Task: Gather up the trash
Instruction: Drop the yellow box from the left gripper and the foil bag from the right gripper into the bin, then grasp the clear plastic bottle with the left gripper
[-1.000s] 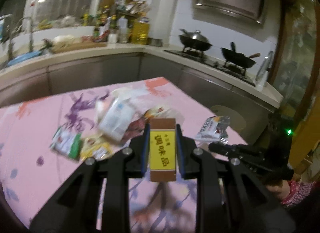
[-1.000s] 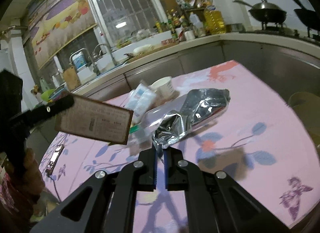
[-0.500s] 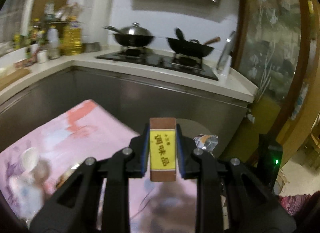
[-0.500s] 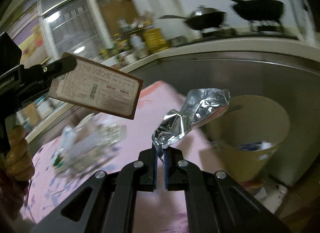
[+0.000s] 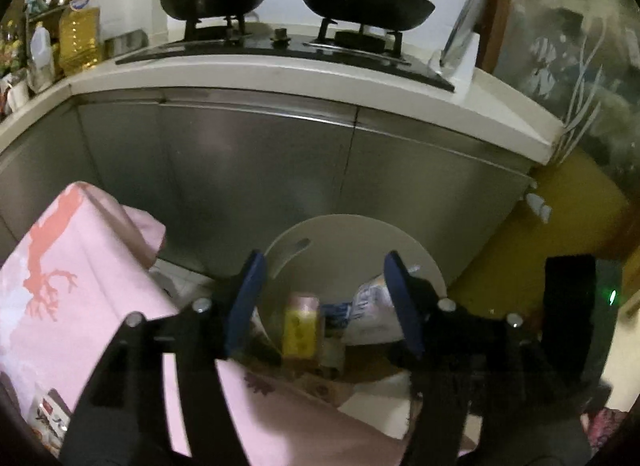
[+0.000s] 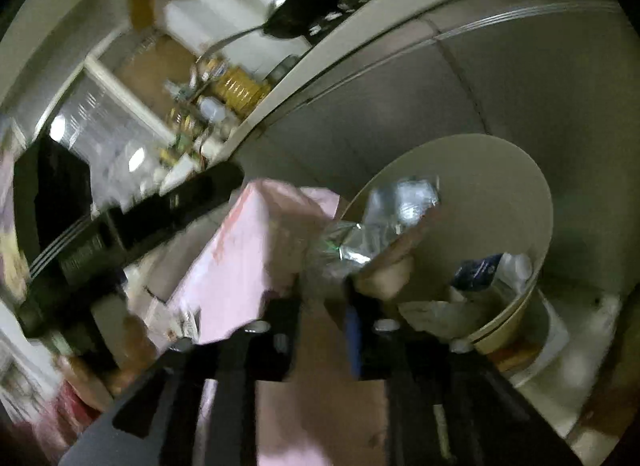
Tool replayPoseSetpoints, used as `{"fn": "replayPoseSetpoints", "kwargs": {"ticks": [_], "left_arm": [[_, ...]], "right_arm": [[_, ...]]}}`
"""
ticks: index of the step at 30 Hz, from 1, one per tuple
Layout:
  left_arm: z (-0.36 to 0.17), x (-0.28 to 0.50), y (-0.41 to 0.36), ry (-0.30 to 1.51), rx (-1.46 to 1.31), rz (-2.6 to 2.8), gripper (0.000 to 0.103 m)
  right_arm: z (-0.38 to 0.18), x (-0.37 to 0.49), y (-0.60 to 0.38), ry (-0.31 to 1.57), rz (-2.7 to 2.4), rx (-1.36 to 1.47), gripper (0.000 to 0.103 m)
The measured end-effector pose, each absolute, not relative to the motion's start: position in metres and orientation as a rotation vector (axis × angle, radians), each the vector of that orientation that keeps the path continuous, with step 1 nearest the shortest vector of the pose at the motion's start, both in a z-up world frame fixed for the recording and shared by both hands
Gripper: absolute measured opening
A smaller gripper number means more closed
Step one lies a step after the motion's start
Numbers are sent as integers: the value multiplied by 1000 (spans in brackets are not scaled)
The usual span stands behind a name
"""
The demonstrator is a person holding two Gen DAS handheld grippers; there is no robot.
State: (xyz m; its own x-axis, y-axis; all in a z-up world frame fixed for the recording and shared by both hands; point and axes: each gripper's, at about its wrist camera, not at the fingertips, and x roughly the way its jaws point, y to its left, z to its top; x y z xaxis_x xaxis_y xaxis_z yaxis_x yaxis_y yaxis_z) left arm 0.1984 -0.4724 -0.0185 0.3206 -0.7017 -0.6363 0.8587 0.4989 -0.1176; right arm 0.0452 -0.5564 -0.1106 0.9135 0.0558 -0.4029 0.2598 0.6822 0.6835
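Observation:
My left gripper (image 5: 323, 302) hangs over the cream trash bin (image 5: 352, 225), its jaws opening wide. The brown box with the yellow label (image 5: 300, 326) is free of the blue pads (image 5: 245, 298) and sits low inside the bin. In the blurred right wrist view my right gripper (image 6: 320, 308) points at the bin (image 6: 516, 185) from beside the pink table corner (image 6: 248, 250). Its jaws are opening too. The crumpled silver foil bag (image 6: 384, 217) lies just past the fingertips over the bin's rim, and no pad presses on it.
A white and blue bag (image 5: 368, 314) and other trash lie in the bin. Behind it stands a steel cabinet front (image 5: 260, 169) under a stove with two woks (image 5: 364, 1). The pink-clothed table (image 5: 80, 290) is at the left, with a wrapper (image 5: 48, 418) on it.
Both hands swung from the littered table to the bin beside it. The left gripper opened and let the box drop. The right jaws parted from the foil bag, and that view rolled.

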Motion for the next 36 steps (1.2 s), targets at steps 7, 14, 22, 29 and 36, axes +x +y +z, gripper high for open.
{"fn": "replayPoseSetpoints", "kwargs": {"ticks": [7, 14, 22, 29, 36], "left_arm": [[-9, 192, -449, 687, 229, -1018, 60], [9, 159, -386, 658, 175, -992, 60], [-16, 103, -281, 688, 209, -924, 63], [-45, 74, -169, 749, 204, -769, 63], [-52, 94, -61, 738, 63, -528, 69]], "right_arm": [[-99, 17, -571, 302, -165, 855, 51], [-82, 14, -551, 281, -118, 870, 51], [-72, 27, -489, 354, 1, 796, 51], [-69, 57, -432, 449, 110, 753, 51], [-61, 110, -377, 548, 208, 704, 51]]}}
